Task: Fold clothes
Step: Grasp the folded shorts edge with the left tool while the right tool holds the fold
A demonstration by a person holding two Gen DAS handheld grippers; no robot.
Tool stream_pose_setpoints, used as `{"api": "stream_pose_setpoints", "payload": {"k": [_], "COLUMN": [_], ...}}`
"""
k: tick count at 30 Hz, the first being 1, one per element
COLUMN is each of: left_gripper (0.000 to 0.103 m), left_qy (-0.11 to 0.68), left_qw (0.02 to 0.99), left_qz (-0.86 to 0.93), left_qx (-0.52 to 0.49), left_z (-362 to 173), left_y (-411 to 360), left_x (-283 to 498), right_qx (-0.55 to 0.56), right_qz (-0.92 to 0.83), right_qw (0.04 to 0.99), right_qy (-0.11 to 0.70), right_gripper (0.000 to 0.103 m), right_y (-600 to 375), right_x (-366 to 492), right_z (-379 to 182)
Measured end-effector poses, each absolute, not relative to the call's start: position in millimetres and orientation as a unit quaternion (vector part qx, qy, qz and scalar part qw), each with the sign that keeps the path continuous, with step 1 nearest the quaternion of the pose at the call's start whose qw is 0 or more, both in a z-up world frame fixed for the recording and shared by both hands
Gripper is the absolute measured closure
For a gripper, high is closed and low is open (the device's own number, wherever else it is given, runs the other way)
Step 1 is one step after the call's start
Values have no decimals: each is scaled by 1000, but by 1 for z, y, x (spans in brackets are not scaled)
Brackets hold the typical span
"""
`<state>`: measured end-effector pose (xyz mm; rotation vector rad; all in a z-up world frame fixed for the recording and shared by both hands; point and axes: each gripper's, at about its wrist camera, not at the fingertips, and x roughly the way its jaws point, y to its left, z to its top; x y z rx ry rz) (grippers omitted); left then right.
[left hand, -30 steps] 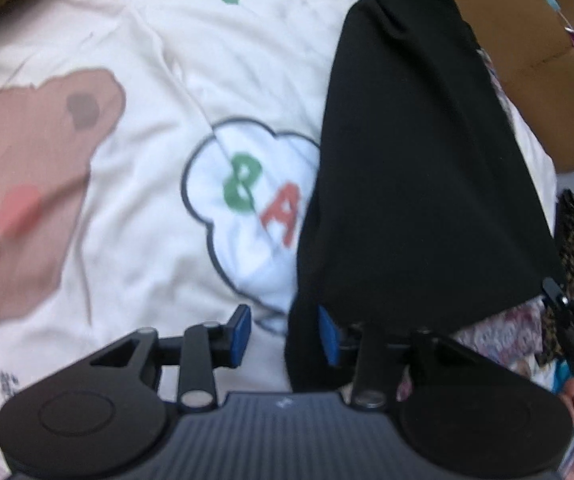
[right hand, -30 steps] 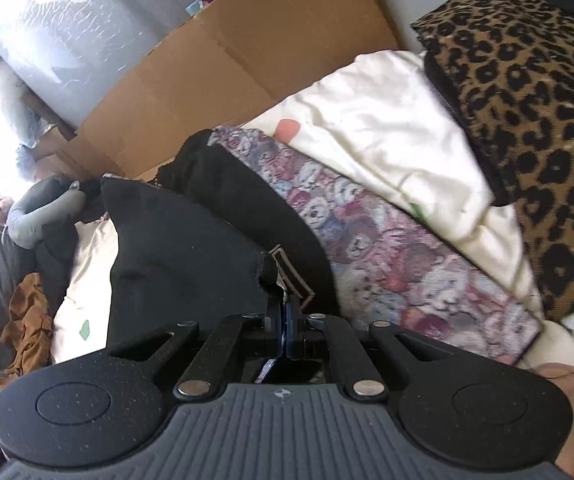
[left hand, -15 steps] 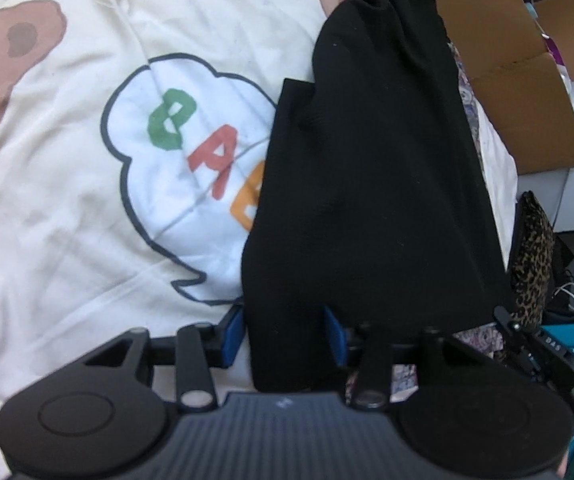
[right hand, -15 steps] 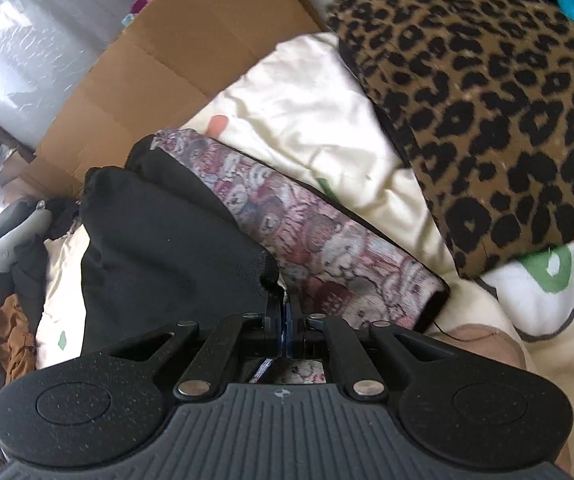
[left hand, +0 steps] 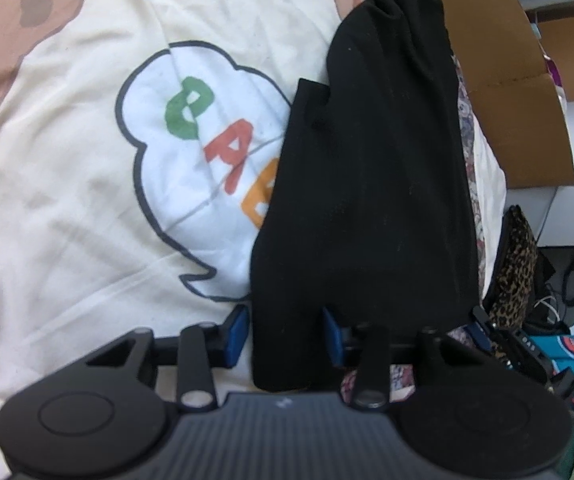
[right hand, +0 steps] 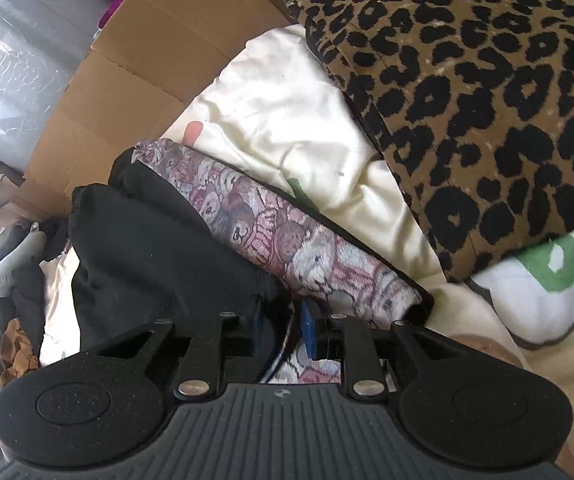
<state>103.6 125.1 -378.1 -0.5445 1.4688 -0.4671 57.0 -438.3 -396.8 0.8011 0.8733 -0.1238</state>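
Observation:
A black garment (left hand: 371,184) lies folded in a long strip on a cream bedsheet (left hand: 67,208) printed with a bear and a speech cloud. My left gripper (left hand: 285,334) is open, its blue pads on either side of the garment's near corner. In the right wrist view the same black garment (right hand: 147,248) lies on a folded bear-pattern cloth (right hand: 299,248). My right gripper (right hand: 283,330) is slightly open at the garment's near edge, the jaws parted around the cloth.
A leopard-print cushion (right hand: 467,92) lies to the right on the sheet. Cardboard boxes (left hand: 519,92) stand past the bed's far edge. Loose clothes (right hand: 15,264) pile at the left in the right wrist view. Dark items and cables (left hand: 559,280) lie at the right.
My right gripper was shut on the black garment's edge and has opened. My left gripper has slid forward so the garment's corner sits between its open pads.

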Motion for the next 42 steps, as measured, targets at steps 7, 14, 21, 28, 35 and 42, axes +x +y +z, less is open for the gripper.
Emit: {"api": "stream_pose_setpoints", "payload": {"k": [7,14,21,28,35,42], "left_gripper": [92,100,101,101,101,101], "left_qy": [656,656,658,666,673,678], "left_qw": [682,679,674,663,663,661], "left_qz": [-210,-213,-238,-260,-256,-251], "left_qx": [-246,-252,-237,-220,-207,-202], "left_z": [-379,-361,-340,-341,-357,-370], "left_y": [124,115,100,82,73,71], "left_x": [105,106,104,100,97,96], "right_qx": [371,359,360,373,389,388], "right_qz": [-44,-40,-51,-71,-87,-98], "right_qw": [839,854,858,850,834,828], "right_qy": [396,374,363,364,381,392], "right_gripper": [100,100,100,100,100,100], "right_y": [-437,-440,-453,-471,-482,-484], "right_x": [63,57,47,34,25,19], "right_z": [-391,-365,-353,-363,-382,-387]}}
